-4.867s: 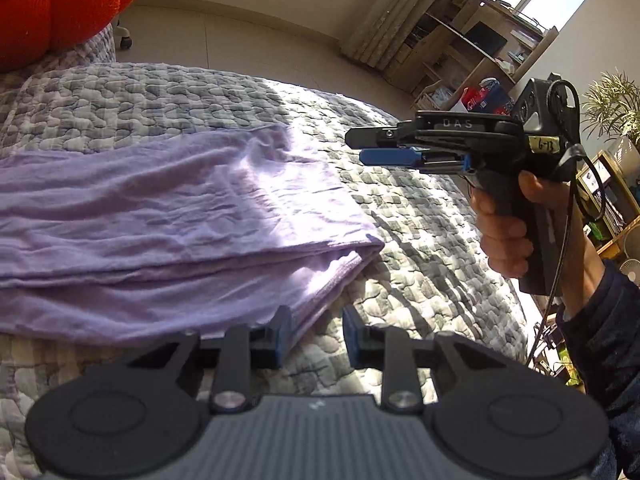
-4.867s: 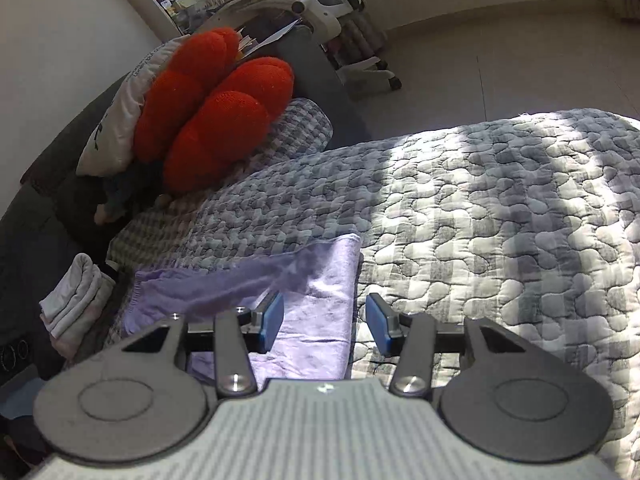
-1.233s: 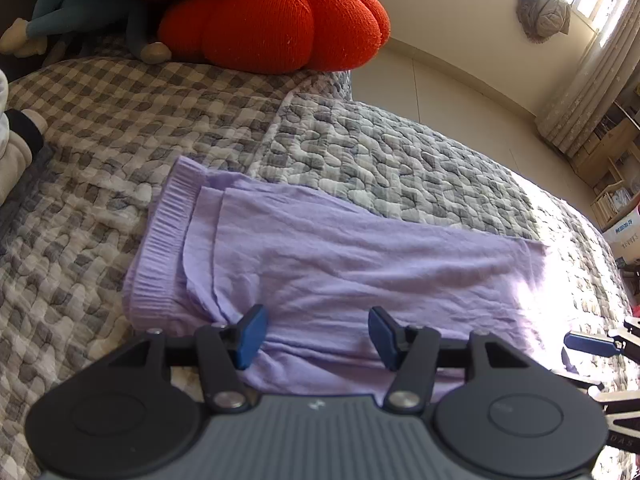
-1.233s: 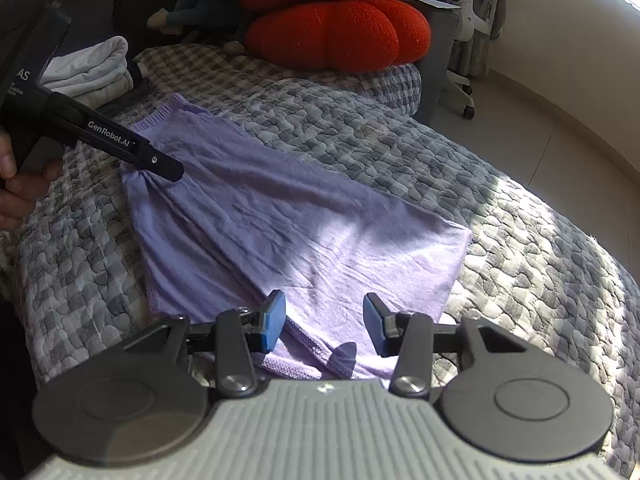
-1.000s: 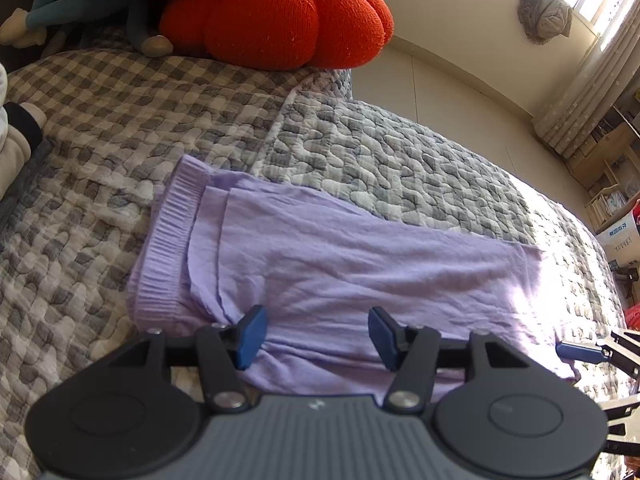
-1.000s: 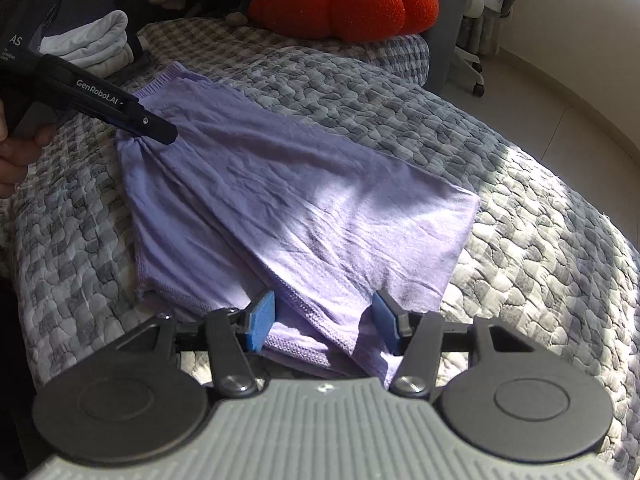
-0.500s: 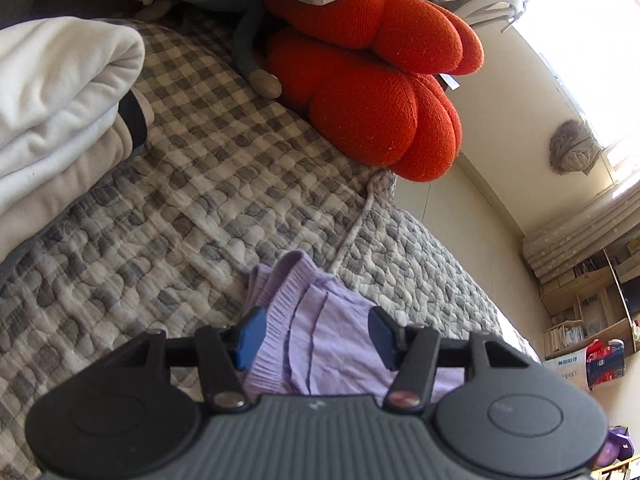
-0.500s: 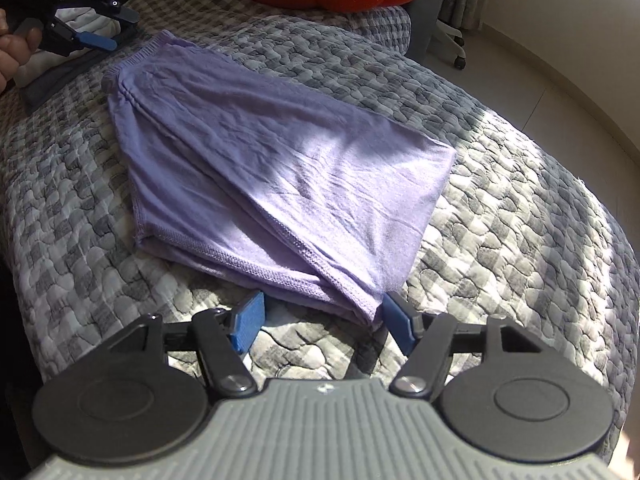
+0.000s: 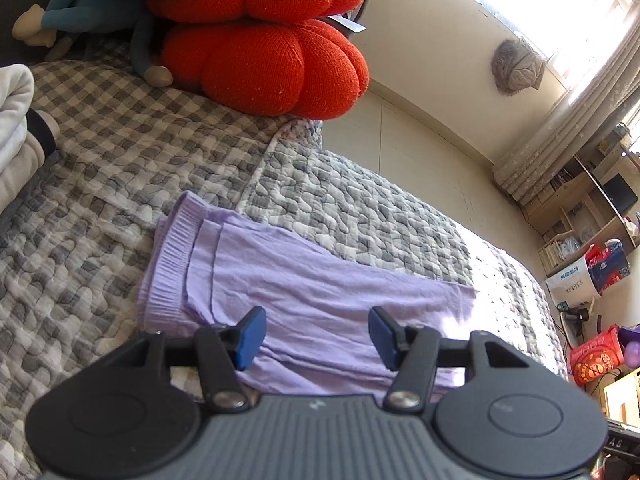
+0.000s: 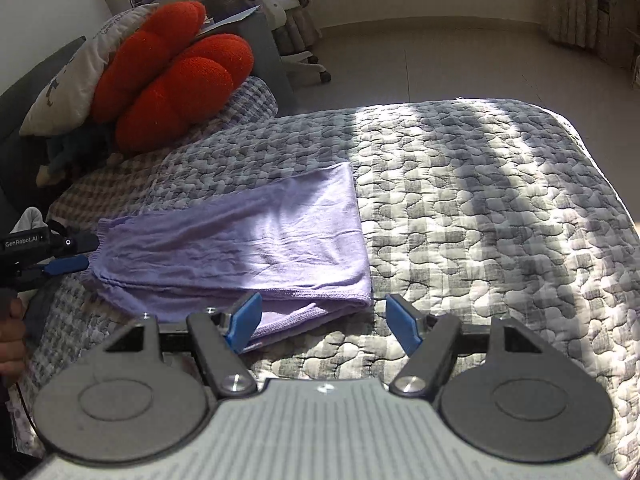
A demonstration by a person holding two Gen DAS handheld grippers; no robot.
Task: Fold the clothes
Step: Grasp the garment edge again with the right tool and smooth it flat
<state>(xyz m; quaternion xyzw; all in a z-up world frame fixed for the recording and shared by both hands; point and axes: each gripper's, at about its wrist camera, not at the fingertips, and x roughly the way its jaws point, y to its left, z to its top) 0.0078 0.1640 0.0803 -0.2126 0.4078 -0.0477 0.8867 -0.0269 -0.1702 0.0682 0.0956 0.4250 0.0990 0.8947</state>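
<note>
While both grippers hang over the bed, the lilac garment (image 10: 256, 248) lies folded lengthwise on the grey checked quilt (image 10: 480, 208), ribbed waistband end toward the pillows, hem end toward the sunlit side. Left gripper (image 9: 314, 332) sits above the garment's near edge close to the waistband, jaws spread, blue pads (image 9: 250, 336) not touching cloth, nothing pinched. In the right wrist view it shows at the far left edge (image 10: 70, 254), jaws parted just beside the waistband, a hand (image 10: 10, 332) on its grip. Right gripper (image 10: 324, 322) hovers at the hem corner, jaws spread wide and nothing held; 1 pad (image 10: 242, 322) overlaps the layered hem edge in view, contact unclear, the other is over bare quilt. 2 red lobed cushions (image 9: 260, 36) are stacked at the head end, a white pillow (image 10: 68, 80) beside them, a blue plush toy (image 9: 80, 12) under it. Folded white clothes (image 9: 12, 128) lie at the left edge. Curtain (image 9: 568, 120) and shelves (image 9: 580, 216) stand by the window.
</note>
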